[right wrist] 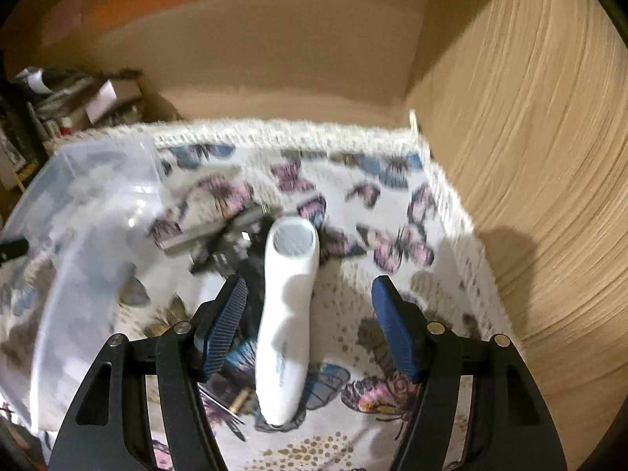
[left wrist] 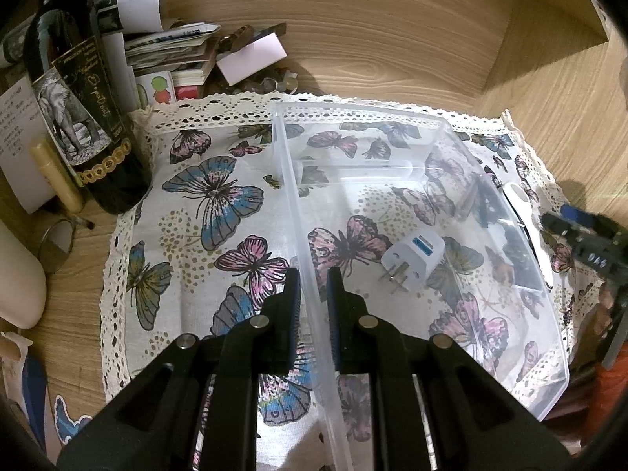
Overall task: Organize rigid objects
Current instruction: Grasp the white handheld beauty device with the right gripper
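Note:
A clear plastic bin (left wrist: pixel 510 180) stands on the butterfly cloth (left wrist: pixel 219 204), with a white travel adapter (left wrist: pixel 412 259) lying inside it. My left gripper (left wrist: pixel 313 286) is shut on the bin's left wall, one finger on each side of it. To the right of the bin lies a white handheld device (right wrist: pixel 286 314) with a round grey end, next to a grey metal bar (right wrist: pixel 208 231) and some dark, blurred items. My right gripper (right wrist: pixel 310 282) hangs open over the device, which lies between the blue pads (right wrist: pixel 225 325) without touching them. In the left wrist view the right gripper (left wrist: pixel 581 235) shows at the right edge.
A dark wine bottle (left wrist: pixel 78 117) and a pale tube (left wrist: pixel 59 176) stand left of the cloth. Stacked papers and small clutter (left wrist: pixel 172 51) fill the back left corner. A wooden side wall (right wrist: pixel 530 196) rises close on the right.

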The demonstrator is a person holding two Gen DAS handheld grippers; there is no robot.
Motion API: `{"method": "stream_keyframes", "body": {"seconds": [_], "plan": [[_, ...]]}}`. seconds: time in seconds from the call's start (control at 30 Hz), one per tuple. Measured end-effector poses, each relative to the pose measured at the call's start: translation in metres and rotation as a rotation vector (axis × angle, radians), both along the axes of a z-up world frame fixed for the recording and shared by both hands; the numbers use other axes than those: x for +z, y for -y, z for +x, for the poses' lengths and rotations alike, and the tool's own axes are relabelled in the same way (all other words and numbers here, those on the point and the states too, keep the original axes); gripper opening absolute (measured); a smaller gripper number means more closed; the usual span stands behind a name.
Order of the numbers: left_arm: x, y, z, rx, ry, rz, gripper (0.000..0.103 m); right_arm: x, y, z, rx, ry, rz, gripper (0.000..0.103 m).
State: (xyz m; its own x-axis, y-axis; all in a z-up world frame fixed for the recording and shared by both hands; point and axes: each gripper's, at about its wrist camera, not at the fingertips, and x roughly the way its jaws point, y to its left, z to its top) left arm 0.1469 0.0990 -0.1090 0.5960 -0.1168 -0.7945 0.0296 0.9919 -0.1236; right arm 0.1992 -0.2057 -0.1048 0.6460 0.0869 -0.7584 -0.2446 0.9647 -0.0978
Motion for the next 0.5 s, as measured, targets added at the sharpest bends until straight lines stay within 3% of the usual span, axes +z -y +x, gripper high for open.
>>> {"method": "stream_keyframes", "body": {"seconds": [0.2, 0.43, 0.5], "plan": [[0.000, 0.002, 0.000, 0.004, -0.002, 0.010, 0.013, -0.018, 0.001, 0.005, 0.013, -0.053, 0.022, 0.051], [0.000, 0.002, 0.000, 0.007, -0.001, 0.014, 0.013, -0.030, -0.011, 0.019, 0.054, -0.088, 0.022, 0.032], [0.000, 0.003, 0.000, 0.008, 0.000, 0.019, 0.013, -0.034, -0.013, 0.023, 0.054, -0.088, 0.021, 0.031]]}}
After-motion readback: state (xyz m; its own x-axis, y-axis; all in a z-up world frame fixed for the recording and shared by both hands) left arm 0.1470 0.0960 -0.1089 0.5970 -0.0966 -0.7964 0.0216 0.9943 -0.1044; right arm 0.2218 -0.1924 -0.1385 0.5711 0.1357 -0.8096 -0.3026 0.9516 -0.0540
